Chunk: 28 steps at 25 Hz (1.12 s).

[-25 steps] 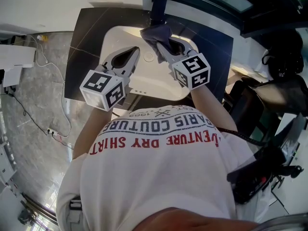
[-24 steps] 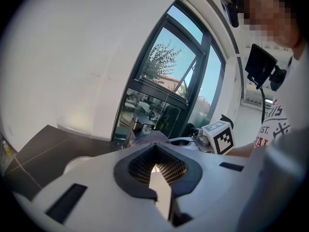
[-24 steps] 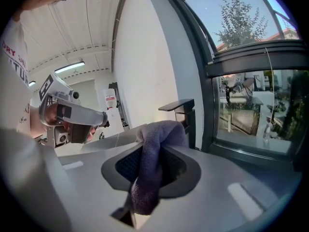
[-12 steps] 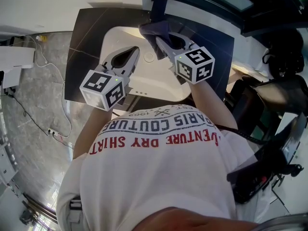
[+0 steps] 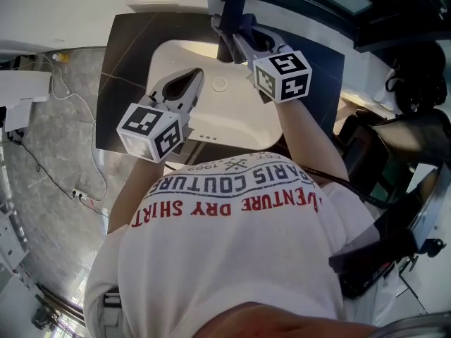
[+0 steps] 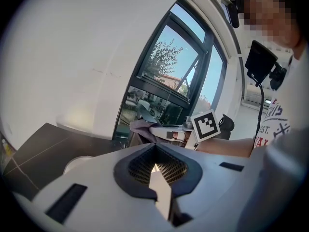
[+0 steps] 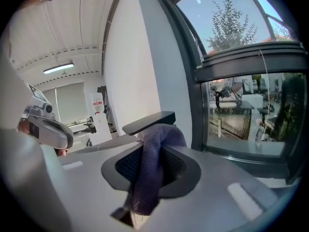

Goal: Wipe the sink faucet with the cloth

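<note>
The dark faucet (image 5: 232, 9) stands at the far rim of the white sink (image 5: 163, 53). My right gripper (image 5: 237, 36) is shut on a purple cloth (image 5: 244, 24) and presses it against the faucet. In the right gripper view the cloth (image 7: 148, 173) hangs between the jaws, and the faucet's flat black handle (image 7: 149, 121) lies just beyond it. My left gripper (image 5: 195, 77) hovers over the left part of the basin, shut and with nothing in it. The left gripper view shows its closed tips (image 6: 155, 170), with the cloth (image 6: 141, 127) off to the right beyond them.
A dark counter (image 5: 122, 48) surrounds the sink, and a round drain (image 5: 219, 84) lies in the basin. A white wall and a dark window frame (image 7: 193, 81) rise right behind the faucet. Cables (image 5: 63, 90) lie on the grey floor to the left.
My right gripper has carried the cloth from over the basin's far side up and back against the faucet. The left gripper has stayed where it was.
</note>
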Motion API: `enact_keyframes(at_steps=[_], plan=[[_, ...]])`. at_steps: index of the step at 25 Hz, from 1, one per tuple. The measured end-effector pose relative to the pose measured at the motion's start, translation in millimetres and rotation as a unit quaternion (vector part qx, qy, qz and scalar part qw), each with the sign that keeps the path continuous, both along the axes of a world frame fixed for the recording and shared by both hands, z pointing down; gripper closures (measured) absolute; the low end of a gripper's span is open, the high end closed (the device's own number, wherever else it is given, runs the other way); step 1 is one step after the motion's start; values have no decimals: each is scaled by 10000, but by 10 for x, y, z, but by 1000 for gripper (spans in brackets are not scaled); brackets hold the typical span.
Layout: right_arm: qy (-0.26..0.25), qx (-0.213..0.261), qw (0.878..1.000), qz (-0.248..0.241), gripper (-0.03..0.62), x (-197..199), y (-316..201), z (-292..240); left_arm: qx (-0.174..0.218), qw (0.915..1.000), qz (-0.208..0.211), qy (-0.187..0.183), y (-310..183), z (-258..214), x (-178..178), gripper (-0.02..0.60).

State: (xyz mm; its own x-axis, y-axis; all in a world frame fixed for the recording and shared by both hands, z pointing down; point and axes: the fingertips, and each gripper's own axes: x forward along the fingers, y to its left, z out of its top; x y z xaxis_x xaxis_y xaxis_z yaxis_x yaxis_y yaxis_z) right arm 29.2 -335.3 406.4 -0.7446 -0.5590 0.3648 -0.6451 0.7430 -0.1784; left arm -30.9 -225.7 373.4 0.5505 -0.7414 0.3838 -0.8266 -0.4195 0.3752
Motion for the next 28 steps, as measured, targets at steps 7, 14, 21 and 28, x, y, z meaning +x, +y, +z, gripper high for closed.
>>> enact_keyframes(at_steps=[7, 14, 21, 28], plan=[[-52, 205, 9997, 158, 525, 20, -15, -27, -14, 10000, -20, 2, 14, 4, 0, 580], [-35, 160, 9978, 636, 525, 289, -127, 34, -26, 10000, 8, 4, 21, 22, 28, 580], [-378, 294, 9974, 541, 525, 382, -5, -143, -5, 9999, 102, -18, 2, 8, 113, 580], [-535, 432, 9953, 682, 525, 746, 301, -225, 66, 9998, 191, -35, -4, 6, 210, 580]])
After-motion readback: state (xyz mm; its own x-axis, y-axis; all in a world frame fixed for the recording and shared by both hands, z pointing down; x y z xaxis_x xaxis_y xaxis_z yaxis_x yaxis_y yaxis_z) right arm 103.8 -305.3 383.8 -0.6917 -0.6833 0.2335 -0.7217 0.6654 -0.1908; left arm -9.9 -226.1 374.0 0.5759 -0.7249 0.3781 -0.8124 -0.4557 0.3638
